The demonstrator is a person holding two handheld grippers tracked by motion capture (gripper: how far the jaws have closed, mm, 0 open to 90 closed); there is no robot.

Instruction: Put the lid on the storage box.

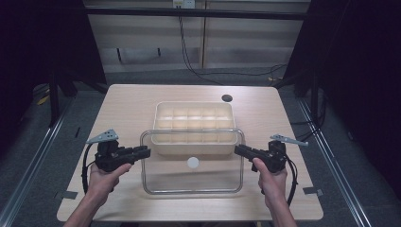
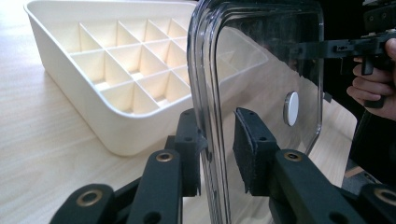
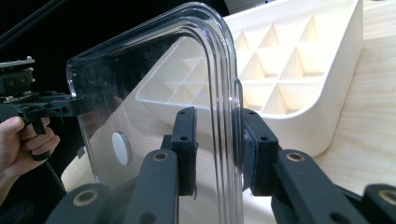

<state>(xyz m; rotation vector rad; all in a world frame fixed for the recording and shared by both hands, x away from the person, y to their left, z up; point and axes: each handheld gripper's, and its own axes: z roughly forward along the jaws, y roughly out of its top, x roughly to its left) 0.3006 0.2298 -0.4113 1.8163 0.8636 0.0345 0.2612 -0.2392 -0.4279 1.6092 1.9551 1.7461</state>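
A person at a wooden counter (image 1: 132, 104) holds a clear plastic lid (image 1: 193, 177) level between two hand-held grippers, one at each short edge, just in front of a cream divided tray (image 1: 195, 124). The left gripper (image 1: 144, 152) bites the lid's left rim; seen along its own fingers (image 2: 189, 149), one pad presses the rim's outer face while the other stands a little off the inner face, so the pictures leave unclear whether the hold is fully tight. The right gripper (image 1: 239, 150) takes the opposite rim, its fingers (image 3: 185, 142) drawn in around the raised edge from both sides, gripping it. Holding at opposite edges keeps the wide, thin panel flat and stops it twisting or tipping. The lid's far edge overlaps the near wall of the tray, whose rows of small compartments lie open and look empty; the lid appears matched to it in outline, which suggests it is meant to cover it. A round white disc (image 1: 193, 163) sits at the lid's middle. A dark hole (image 1: 227, 98) marks the counter behind the tray
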